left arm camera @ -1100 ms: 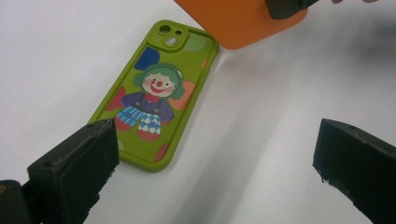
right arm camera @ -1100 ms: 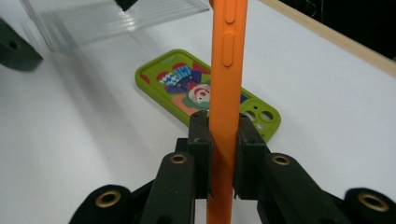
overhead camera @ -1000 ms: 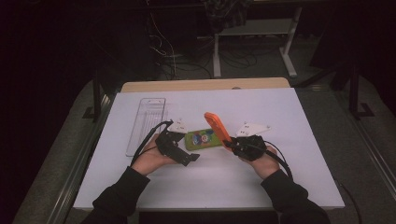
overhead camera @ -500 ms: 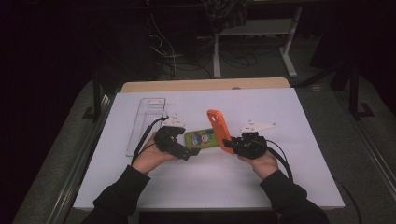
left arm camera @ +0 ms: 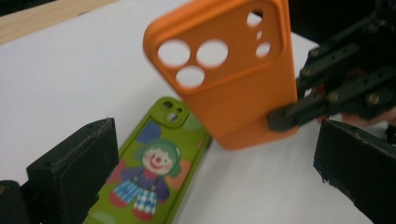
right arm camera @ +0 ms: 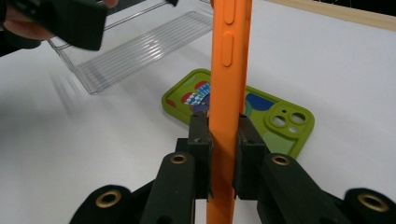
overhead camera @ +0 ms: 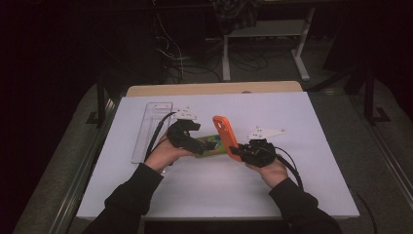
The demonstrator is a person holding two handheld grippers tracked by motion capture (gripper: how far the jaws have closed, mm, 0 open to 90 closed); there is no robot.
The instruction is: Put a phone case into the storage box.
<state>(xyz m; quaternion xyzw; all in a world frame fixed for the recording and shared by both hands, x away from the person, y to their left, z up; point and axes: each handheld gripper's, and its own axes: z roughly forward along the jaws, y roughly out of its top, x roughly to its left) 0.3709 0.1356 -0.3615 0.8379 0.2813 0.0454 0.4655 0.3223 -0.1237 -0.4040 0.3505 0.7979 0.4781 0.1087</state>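
The right gripper (right arm camera: 223, 158) squeezes the bottom edge of the orange phone case (overhead camera: 225, 131) and holds it up on end in the middle of the white table (overhead camera: 292, 195). The left gripper (overhead camera: 195, 144), at nine o'clock from it, has its jaws wide apart with nothing between them, above the green phone case (left arm camera: 149, 177) lying flat. I think the orange case goes next into the clear tray (overhead camera: 151, 131) at ten o'clock. The green case's near end is cut off.

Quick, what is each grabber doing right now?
Left gripper: open, holding nothing, above the green phone case.
Right gripper: closed on the orange phone case, held upright.
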